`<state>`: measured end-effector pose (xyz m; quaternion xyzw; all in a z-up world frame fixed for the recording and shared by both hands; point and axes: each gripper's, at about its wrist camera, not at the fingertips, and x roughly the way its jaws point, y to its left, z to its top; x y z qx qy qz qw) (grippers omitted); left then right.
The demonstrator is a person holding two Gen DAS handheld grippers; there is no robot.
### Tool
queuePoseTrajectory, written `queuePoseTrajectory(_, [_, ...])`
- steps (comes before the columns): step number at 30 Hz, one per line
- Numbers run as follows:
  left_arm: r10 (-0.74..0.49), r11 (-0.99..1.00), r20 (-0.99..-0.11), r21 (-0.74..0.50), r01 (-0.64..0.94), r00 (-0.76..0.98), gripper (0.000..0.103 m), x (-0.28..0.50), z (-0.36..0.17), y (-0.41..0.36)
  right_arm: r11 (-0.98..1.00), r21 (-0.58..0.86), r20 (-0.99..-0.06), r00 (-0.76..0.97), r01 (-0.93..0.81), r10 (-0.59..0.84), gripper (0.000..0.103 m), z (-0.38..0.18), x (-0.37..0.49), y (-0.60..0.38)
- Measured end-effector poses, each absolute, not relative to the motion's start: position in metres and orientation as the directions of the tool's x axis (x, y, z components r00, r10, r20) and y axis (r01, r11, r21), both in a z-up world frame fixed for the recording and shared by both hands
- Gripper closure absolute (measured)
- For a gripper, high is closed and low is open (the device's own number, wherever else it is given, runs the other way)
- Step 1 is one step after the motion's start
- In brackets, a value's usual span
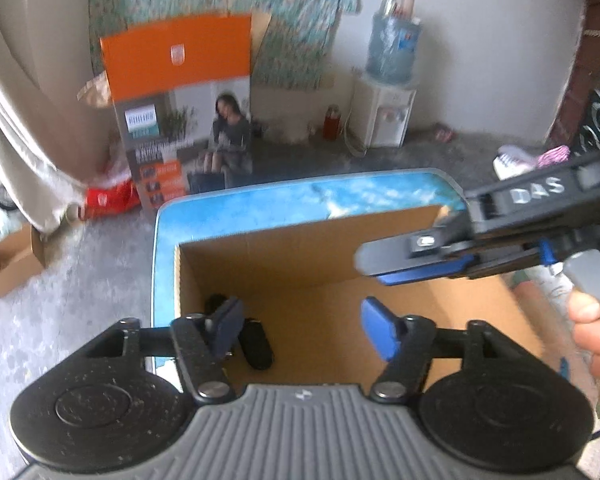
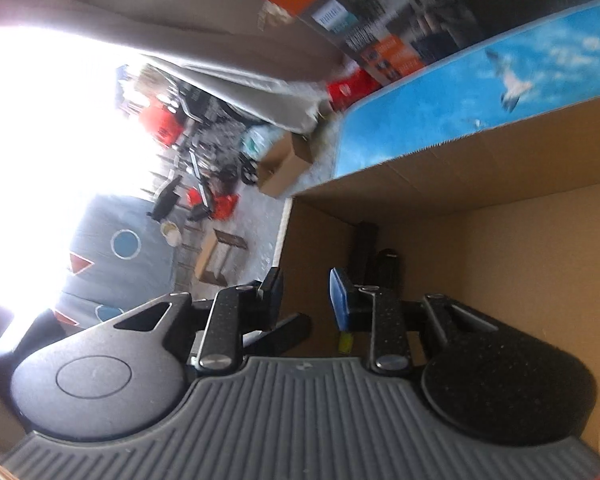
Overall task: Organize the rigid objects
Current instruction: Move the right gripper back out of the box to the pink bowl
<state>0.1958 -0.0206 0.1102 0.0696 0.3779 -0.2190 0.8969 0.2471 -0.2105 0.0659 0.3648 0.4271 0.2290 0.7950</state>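
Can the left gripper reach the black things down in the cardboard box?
Probably yes. The left gripper is open above the cardboard box, whose top is open, with the black things just below.

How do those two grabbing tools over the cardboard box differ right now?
The left tool has its jaws spread wide; the right tool shows a much narrower gap. The left tool sits level in its own view, while the right tool reaches in sideways, rolled over. Both are empty, have blue pads, and hang over the cardboard box, where dark objects lie in one corner.
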Motion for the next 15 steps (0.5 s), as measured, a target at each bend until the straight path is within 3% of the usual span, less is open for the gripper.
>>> queuePoseTrajectory(3, [-0.379,0.883,-0.660,-0.047,0.467,0.649,0.017,0.161,0.127,-0.016,0.625,0.773,-0.460,0.587,-0.105,0.667,0.073,0.088,0.202,-0.230])
queuePoseTrajectory(9, [-0.425,0.869,-0.599,-0.059,0.492,0.679,0.007,0.101,0.133,-0.013,0.641,0.751,-0.392,0.673,-0.159,0.627,0.065,0.102,0.109,-0.261])
queuePoseTrajectory(15, [-0.437,0.855,-0.620,-0.059,0.516,0.652,0.004,0.056,0.096,-0.019,0.726,0.674,-0.417,0.738,-0.141,0.530,0.059,0.079,0.036,-0.272])
